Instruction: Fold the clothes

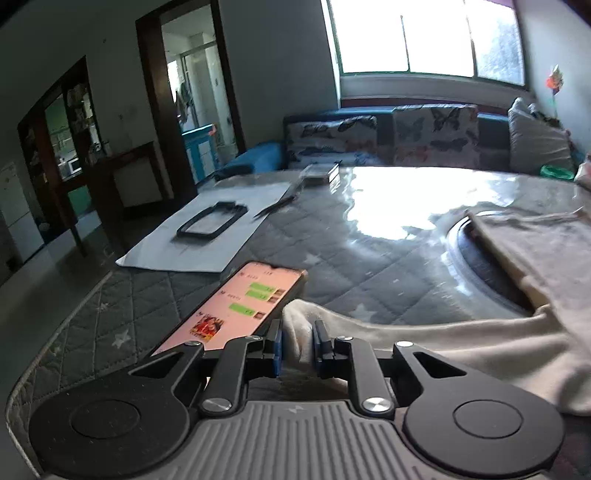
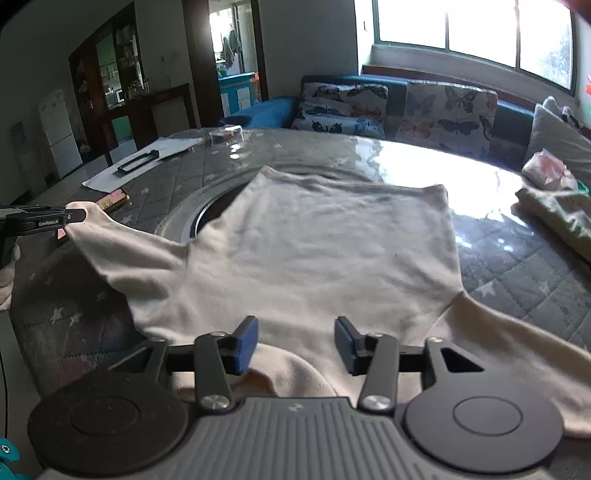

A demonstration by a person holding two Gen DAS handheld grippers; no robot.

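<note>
Closest in, the left gripper [image 1: 298, 345] had its blue pads pinched tight on the cuff of a sleeve of the cream shirt [image 2: 332, 251], the fabric bunched between them. Over on the other side, the right gripper [image 2: 295, 341] hung with its jaws spread wide above the near edge of the shirt, nothing between the pads. From the right wrist view the left gripper showed side-on at the far left edge, and white lettering on its black body read "GenRobot.AI". The shirt lay spread across the grey quilted, star-patterned table cover [image 1: 332, 254], its body flat and the held sleeve stretched out leftward. Just beside the left gripper a phone [image 1: 236, 306] lay lit, a pink chat screen with green message bubbles; the writing on it was too small to read. Further back, a black rectangular frame [image 1: 208, 223] rested on a white sheet of paper [image 1: 236, 236]. On the right, a folded olive garment [image 2: 557, 214] sat near the table's edge. Beyond it all, butterfly-print cushions [image 2: 448, 110] lined a blue sofa under the bright window [image 2: 476, 29].
</note>
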